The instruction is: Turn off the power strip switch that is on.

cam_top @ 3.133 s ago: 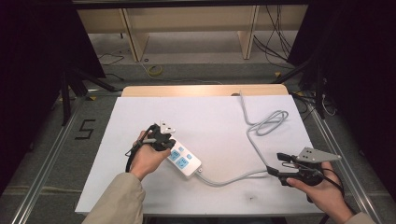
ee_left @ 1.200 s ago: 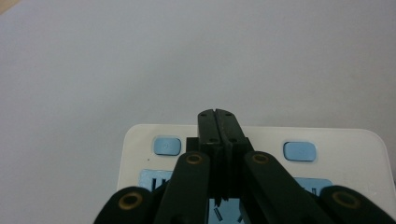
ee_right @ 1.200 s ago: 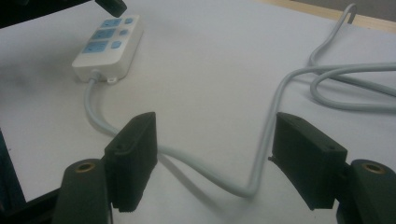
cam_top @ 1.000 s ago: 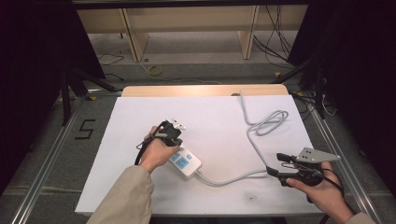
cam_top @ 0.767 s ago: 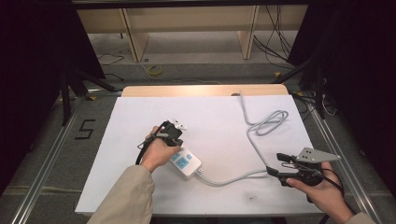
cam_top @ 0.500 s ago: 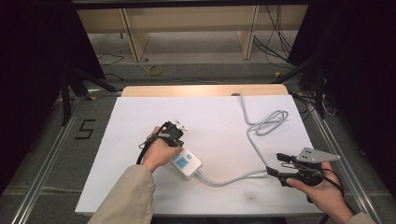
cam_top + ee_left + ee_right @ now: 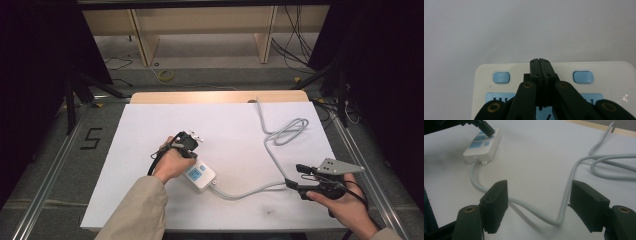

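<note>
The left tool (image 7: 540,62), jaws pressed together, is hovering directly over the power strip (image 7: 609,70), while the right tool (image 7: 539,202), jaws spread apart, is straddling its cord (image 7: 529,206).

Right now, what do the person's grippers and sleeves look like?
Both grippers are black. The left gripper has slim jaws with brass-coloured pivot rivets and a black cable looping off it. The right gripper has blocky rectangular pads, carries a grey three-cornered plate and trails a black cable. The left sleeve is beige.
</note>
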Demonstrator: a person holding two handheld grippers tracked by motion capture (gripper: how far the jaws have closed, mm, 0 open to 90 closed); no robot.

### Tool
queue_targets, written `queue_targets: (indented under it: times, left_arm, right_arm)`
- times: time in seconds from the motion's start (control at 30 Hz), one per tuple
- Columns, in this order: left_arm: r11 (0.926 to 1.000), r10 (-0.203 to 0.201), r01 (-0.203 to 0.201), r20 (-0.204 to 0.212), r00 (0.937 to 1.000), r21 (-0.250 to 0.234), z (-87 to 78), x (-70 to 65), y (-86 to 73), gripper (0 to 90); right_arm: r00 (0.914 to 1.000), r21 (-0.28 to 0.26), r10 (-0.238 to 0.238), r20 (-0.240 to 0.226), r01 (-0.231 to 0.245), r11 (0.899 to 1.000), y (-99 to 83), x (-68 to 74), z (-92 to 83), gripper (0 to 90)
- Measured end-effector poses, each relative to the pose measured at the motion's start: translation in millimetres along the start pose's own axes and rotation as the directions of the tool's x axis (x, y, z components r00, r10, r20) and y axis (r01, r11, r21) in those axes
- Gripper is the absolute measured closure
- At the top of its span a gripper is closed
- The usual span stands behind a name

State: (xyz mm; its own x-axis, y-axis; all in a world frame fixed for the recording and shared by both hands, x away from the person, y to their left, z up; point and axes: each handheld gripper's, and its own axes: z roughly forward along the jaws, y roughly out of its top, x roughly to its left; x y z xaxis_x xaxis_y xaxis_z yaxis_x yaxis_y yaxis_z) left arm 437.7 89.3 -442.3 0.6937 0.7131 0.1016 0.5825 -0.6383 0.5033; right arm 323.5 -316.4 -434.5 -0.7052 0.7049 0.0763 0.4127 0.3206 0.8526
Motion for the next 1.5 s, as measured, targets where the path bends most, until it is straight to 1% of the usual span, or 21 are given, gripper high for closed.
queue_targets:
  times: [0.1,0.23,0.43,0.5,0.57,0.63,0.73,0.8,0.93,1.0,1.13,1.3,1.5]
  left_arm:
    - [1.0000,0.004,-0.004,0.001,1.0000,0.008,0.1,0.3,1.0,89.8]
    - [0.9998,-0.006,0.006,0.006,1.0000,0.020,0.2,-0.1,2.5,89.8]
    - [0.9992,-0.003,0.002,0.009,1.0000,0.039,0.6,0.1,5.1,89.8]
    - [0.9991,-0.010,0.009,0.013,0.9999,0.042,0.6,0.4,5.6,89.8]
    - [0.9988,-0.005,0.004,0.017,0.9998,0.048,0.7,1.0,6.3,89.8]
    - [0.9986,-0.011,0.010,0.015,0.9998,0.052,1.1,0.4,7.3,89.8]
    - [0.9974,0.006,-0.007,0.015,0.9999,0.072,0.8,1.1,8.9,89.8]
    - [0.9973,-0.001,0.001,0.009,1.0000,0.073,1.4,0.0,9.9,89.8]
    - [0.9958,0.011,-0.011,0.003,0.9999,0.091,1.4,-0.5,11.8,89.9]
    - [0.9959,0.007,-0.007,0.002,1.0000,0.090,1.7,-1.0,12.2,89.9]
    - [0.9946,0.022,-0.021,-0.006,0.9997,0.102,1.8,-2.4,13.4,89.9]
    - [0.9940,0.013,-0.013,-0.001,0.9999,0.108,1.9,-1.6,14.1,89.9]
    - [0.9937,0.022,-0.021,-0.012,0.9997,0.110,2.3,-3.7,14.6,89.8]
  right_arm:
    - [1.0000,0.000,0.000,0.000,0.000,1.000,-0.1,0.0,0.0,31.4]
    - [1.0000,0.002,0.001,-0.001,-0.001,1.000,-0.1,0.1,0.1,31.4]
    - [1.0000,0.002,-0.004,-0.004,0.004,1.000,-0.3,0.0,0.2,31.4]
    - [1.0000,0.003,-0.004,-0.003,0.004,1.000,-0.2,0.1,0.2,31.4]
    - [1.0000,0.003,-0.004,-0.004,0.004,1.000,-0.3,0.1,0.6,31.4]
    - [1.0000,0.003,-0.004,-0.004,0.004,1.000,-0.3,0.3,0.6,31.5]
    - [1.0000,0.003,-0.005,-0.004,0.005,1.000,-0.4,0.3,0.7,31.4]
    - [1.0000,0.005,-0.005,-0.005,0.005,1.000,-0.4,0.2,0.7,31.5]
    - [1.0000,0.006,-0.005,-0.006,0.005,1.000,-0.4,0.4,0.8,31.4]
    - [1.0000,0.006,-0.006,-0.005,0.006,1.000,-0.4,0.4,0.7,31.4]
    - [1.0000,0.008,-0.005,-0.006,0.005,1.000,-0.5,0.7,0.7,31.5]
    - [1.0000,0.010,-0.005,-0.008,0.005,1.000,-0.5,0.9,1.0,31.4]
    - [1.0000,0.012,-0.004,-0.009,0.004,1.000,-0.6,1.1,1.3,31.4]
